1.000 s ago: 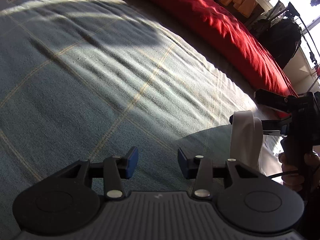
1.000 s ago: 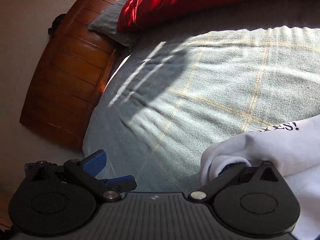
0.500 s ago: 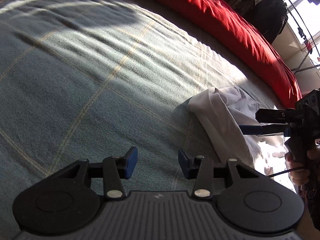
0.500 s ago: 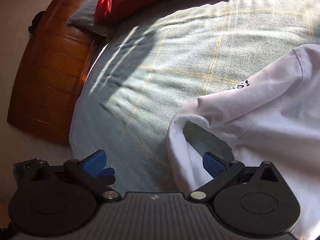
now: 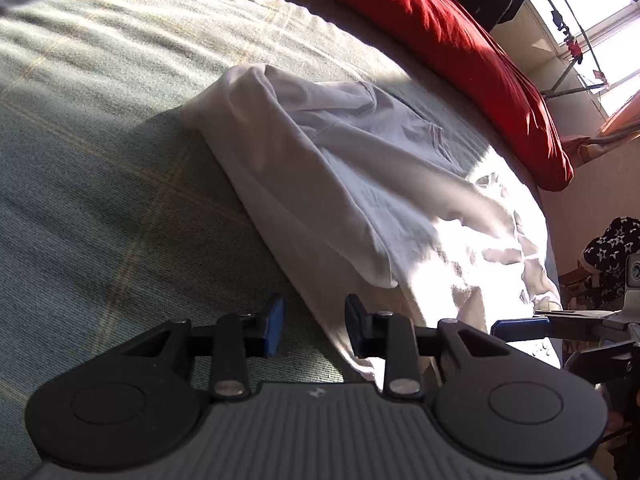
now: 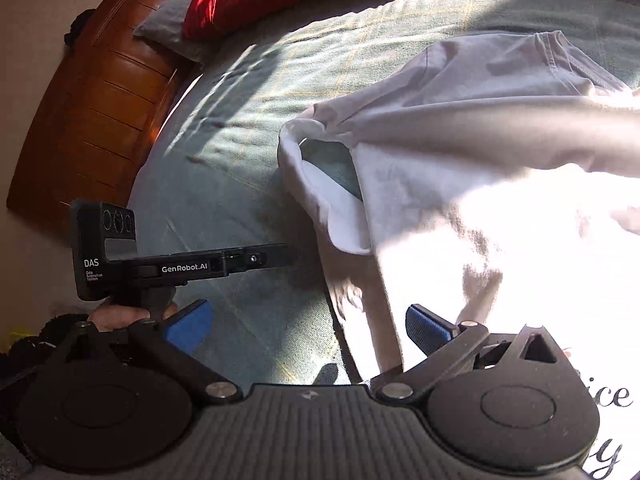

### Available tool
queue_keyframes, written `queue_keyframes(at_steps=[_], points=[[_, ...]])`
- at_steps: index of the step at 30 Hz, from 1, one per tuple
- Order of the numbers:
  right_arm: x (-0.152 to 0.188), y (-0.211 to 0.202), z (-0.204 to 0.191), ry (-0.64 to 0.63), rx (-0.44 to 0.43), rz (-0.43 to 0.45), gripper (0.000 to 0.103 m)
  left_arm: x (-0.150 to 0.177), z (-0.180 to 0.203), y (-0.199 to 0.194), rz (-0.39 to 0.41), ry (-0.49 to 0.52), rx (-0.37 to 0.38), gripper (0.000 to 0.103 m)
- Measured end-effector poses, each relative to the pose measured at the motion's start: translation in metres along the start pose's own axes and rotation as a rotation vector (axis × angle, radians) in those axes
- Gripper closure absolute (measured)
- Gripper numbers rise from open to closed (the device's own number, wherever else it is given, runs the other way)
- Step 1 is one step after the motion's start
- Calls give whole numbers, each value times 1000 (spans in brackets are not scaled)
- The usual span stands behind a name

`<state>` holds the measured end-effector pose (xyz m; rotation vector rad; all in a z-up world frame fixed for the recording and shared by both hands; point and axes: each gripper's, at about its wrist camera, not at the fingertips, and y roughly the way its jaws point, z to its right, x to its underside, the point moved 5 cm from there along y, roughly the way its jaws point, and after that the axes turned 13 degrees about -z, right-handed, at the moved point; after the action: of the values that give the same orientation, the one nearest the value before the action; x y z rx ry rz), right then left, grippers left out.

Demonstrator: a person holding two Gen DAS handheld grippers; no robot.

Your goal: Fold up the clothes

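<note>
A white T-shirt [image 5: 360, 168] lies crumpled on the green checked bed cover [image 5: 100, 200], its length running from the sunlit near edge toward the red pillow [image 5: 460, 40]; only "ice" of its black print can be read. The left hand-held gripper [image 5: 314, 330], marked "GenRobot.AI" and "DAS", is closing over the shirt's edge without pinching it. The right hand-held gripper [image 6: 308, 326] is spread wide, holding nothing.

Can't read full print on white T-shirt [image 6: 500, 184]: right wrist view shows only letter ends at lower right, rest cut by frame edge and by right gripper [image 6: 308, 326] body. Sunlit part of shirt blown out (folds there unreadable). In left wrist view I see only one blue finger tip of right gripper at right edge. Hand [image 6: 120, 314] under left gripper [image 5: 314, 326] mostly hidden. Dark clutter beyond red blanket [image 5: 460, 40] too dim to name.
</note>
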<state>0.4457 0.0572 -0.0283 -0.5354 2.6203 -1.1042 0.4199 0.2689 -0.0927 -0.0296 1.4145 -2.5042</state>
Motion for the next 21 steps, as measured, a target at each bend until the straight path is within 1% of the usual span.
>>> queue_keyframes(at_steps=[1, 4, 6, 9, 12, 13, 15, 16, 17, 18, 20, 21], points=[[5, -5, 3, 9, -8, 12, 0, 2, 5, 5, -4, -7, 2, 73], [16, -21, 12, 24, -15, 49, 0, 11, 13, 23, -12, -85, -13, 73], [24, -32, 19, 29, -16, 65, 0, 16, 14, 30, 1, -163, 7, 69], [36, -44, 29, 31, -5, 80, 0, 22, 19, 32, 33, -203, -13, 69], [47, -53, 37, 36, -2, 88, 0, 27, 26, 35, 50, -203, -33, 69], [50, -56, 39, 39, -6, 91, 0, 28, 28, 36, 55, -201, -42, 71], [55, -59, 42, 40, -5, 93, 0, 30, 32, 36, 74, -197, -82, 71], [57, -60, 43, 40, -2, 94, 0, 30, 34, 36, 84, -195, -103, 77], [58, -62, 44, 40, 2, 95, 0, 31, 36, 36, 94, -194, -123, 88], [59, -62, 44, 39, 3, 97, 0, 32, 38, 36, 104, -192, -143, 95], [60, -64, 44, 38, 5, 100, 0, 32, 37, 30, 110, -202, -129, 101], [60, -65, 44, 37, 6, 101, 0, 30, 36, 23, 121, -194, -140, 101]])
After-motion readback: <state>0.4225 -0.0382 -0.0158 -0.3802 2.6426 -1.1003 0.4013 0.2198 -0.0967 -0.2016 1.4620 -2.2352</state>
